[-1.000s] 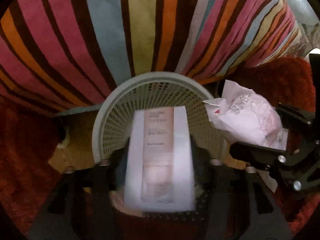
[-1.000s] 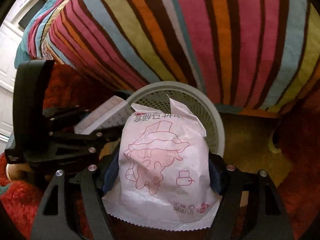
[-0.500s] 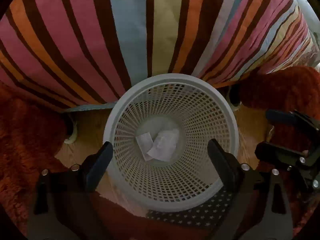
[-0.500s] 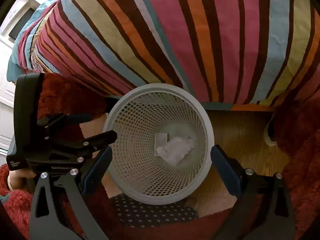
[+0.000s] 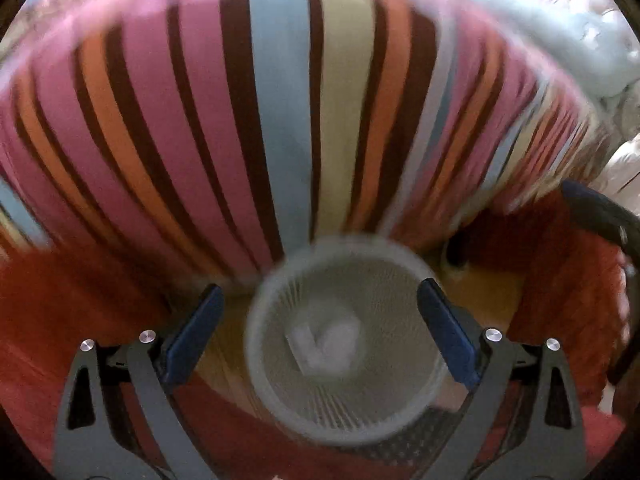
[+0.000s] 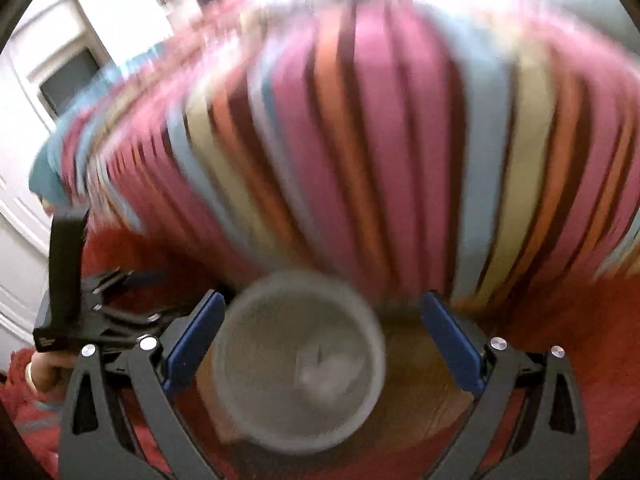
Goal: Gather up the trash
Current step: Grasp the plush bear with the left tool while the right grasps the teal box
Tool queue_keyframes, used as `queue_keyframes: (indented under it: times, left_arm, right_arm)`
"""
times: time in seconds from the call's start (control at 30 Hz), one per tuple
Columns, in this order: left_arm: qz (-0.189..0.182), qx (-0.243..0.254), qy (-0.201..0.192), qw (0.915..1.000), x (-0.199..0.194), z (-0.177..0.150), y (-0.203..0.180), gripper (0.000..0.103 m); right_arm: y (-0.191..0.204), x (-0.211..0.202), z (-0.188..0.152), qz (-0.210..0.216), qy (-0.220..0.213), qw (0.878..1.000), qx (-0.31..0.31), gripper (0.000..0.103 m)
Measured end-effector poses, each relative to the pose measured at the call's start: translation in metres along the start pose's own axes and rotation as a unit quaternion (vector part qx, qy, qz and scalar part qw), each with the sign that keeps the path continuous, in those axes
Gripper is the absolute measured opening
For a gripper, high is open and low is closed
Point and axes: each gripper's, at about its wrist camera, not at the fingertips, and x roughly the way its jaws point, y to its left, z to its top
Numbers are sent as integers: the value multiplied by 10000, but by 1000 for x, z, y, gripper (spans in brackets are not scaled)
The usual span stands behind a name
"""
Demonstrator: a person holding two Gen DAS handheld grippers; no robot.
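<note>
Both views are blurred. The left tool [image 5: 320, 320] is released, its blue pads [image 5: 196, 332] spread wide with nothing between them but the view down into the bin [image 5: 256, 360], low in the centre of the frame. The right tool [image 6: 320, 328] is likewise released and empty, pads [image 6: 452, 344] far apart, the bin [image 6: 224, 364] showing between them at lower centre.

The bin is a pale mesh basket standing on a wooden floor [image 6: 424, 400], just below the striped bedcover [image 5: 280, 120] that fills the upper half of both views. At its bottom lies the trash [image 5: 324, 344]: two whitish pieces touching each other, too smeared to tell apart further; in the right view they are a pale patch [image 6: 320, 372].

A red rug [image 5: 60, 320] lies to both sides. In the right view the left tool [image 6: 132, 300] sits at the left edge, a hand [image 6: 44, 372] beneath it; a white door [image 6: 56, 60] is at upper left.
</note>
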Motion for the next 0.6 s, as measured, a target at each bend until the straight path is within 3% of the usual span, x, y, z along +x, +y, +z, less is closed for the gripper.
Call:
queue_keyframes:
  times: [0.1, 0.23, 0.4, 0.6]
  left_arm:
    - [316, 346, -1026, 9936, -42, 56, 9, 94]
    - [1060, 637, -1762, 9766, -47, 145, 27, 94]
    - [985, 1057, -1840, 9723, -8, 248, 42, 94]
    - [902, 1299, -1532, 9755, 43, 315, 57, 94]
  right_arm:
    - [-14, -19, 43, -99, -681, 9976, -63, 94]
    - [-39, -10, 121, -339, -1252, 9915, -71, 94]
    - [-56, 43, 205, -492, -1091, 9926, -190, 94]
    - [-59, 87, 238, -473, -727, 9954, -399, 94]
